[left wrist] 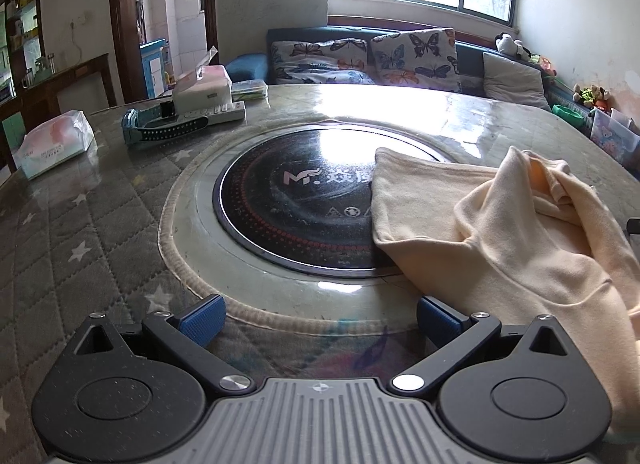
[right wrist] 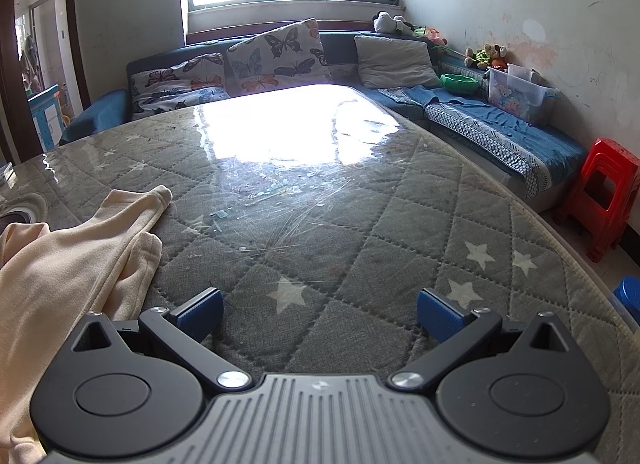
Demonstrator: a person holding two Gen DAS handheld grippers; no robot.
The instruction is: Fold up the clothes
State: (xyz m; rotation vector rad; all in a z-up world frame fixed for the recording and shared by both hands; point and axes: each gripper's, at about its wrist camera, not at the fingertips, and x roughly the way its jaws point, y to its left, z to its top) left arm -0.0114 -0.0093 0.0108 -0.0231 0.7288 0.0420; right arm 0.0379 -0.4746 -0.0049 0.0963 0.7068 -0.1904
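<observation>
The cream garment (left wrist: 500,232) lies rumpled on the quilted table cover (right wrist: 360,232), one edge draped over the round black hotplate (left wrist: 296,200) set in the table. It sits between the two tools: the left gripper (left wrist: 320,318) and the right gripper (right wrist: 320,314) both stand wide open, holding nothing. A good start would likely be pinching two opposite edges and spreading the cloth flat before folding.
</observation>
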